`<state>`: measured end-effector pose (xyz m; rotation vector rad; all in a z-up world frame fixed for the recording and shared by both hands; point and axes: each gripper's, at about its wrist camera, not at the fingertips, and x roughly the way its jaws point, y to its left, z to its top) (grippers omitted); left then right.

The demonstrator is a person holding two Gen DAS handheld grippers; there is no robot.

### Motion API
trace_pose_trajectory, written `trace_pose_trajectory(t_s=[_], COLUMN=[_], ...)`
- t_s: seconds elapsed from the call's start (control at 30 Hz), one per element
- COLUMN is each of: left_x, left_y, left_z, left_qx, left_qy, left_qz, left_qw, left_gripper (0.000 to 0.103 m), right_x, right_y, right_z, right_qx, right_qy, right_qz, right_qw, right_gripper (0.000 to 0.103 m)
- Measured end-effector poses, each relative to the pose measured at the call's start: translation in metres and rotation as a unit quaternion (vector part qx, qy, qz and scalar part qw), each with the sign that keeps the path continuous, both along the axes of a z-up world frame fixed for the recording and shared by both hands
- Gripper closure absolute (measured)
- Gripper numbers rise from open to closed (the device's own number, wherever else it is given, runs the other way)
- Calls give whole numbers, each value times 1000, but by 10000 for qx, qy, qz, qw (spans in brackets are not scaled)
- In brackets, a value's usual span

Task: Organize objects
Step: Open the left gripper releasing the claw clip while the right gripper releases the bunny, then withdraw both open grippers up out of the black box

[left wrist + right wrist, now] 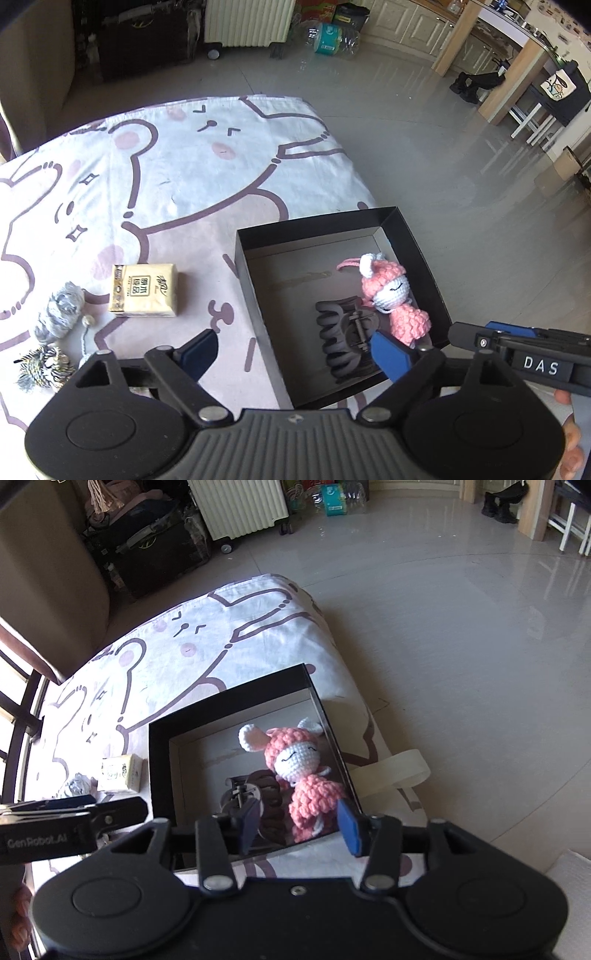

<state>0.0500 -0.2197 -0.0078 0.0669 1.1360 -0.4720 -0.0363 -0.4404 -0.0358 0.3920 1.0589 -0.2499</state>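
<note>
A box sits at the bench's right edge, holding a hair clip with a doll to its right. Left lie a tissue pack and yarn toys.

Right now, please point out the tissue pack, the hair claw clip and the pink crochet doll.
tissue pack (144, 290), left wrist view, on its printed top face.
hair claw clip (341, 341), left wrist view, on its curved teeth.
pink crochet doll (298, 760), right wrist view, on its white face.

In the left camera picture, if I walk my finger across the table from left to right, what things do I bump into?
Stripy yarn ball → grey yarn bundle → tissue pack → black box, with the dark hair claw inside it, then the pink crochet doll.
</note>
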Motion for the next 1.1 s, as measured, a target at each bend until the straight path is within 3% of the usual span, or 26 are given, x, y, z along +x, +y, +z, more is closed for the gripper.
trace_pose_trajectory(t_s=[0.17, 0.43, 0.53, 1.1], left_x=[-7, -8, -8, -9], left_y=[10, 30, 37, 52], left_z=[3, -1, -3, -5], left_qx=[99, 222, 302, 265], left_qy=[-91, -133, -197, -290], left_qz=[16, 183, 208, 118], left_qw=[9999, 9995, 9991, 9992], left_gripper=[1, 0, 0, 0], right_x=[-11, -24, -29, -43], right_y=[8, 20, 24, 37], right_z=[5, 9, 8, 4], right_qx=[-173, -532, -564, -912], right_qy=[-74, -179, -308, -385], right_qz=[-181, -371, -475, -556], right_qw=[9997, 9977, 9968, 9935], right_gripper=[33, 15, 1, 0])
